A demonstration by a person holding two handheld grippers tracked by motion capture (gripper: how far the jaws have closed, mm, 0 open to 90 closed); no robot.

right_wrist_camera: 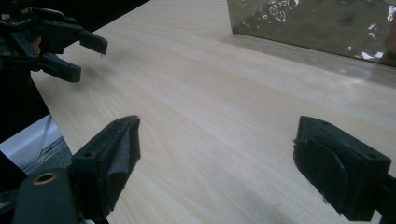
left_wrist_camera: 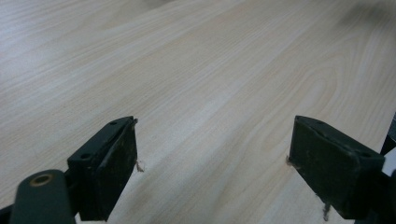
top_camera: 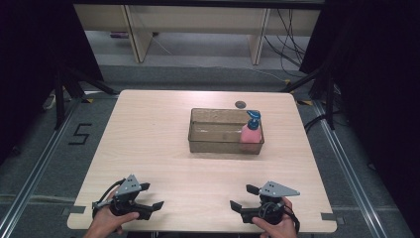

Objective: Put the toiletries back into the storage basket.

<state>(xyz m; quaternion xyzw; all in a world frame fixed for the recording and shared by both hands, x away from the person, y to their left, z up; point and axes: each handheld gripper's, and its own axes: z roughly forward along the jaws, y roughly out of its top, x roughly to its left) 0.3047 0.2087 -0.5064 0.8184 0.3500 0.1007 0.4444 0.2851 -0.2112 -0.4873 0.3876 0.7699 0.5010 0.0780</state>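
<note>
Desk (top_camera: 163, 148) was kept bare at the near edge, likely as a rest zone. Translucent bin (top_camera: 218, 134) was set past centre, reachable by both. Pink bottle (top_camera: 251, 131) was stood upright in its right end, blue pump probably uppermost. Left tool (top_camera: 154, 197) and right tool (top_camera: 241, 197) were parked apart near the front edge, jaws spread wide, nothing held.

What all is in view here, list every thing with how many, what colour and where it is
table: one, light wood, centre of the high view
bin: one, clear brownish plastic, far middle of the table
bottle: one, pink with a blue pump top, upright in the bin's right end
round hole: one, dark, in the tabletop behind the bin
floor marking 5: one, black, left of the table
left gripper: one, black, open, near left edge
right gripper: one, black, open, near right edge
hands: two, holding the grippers
</note>
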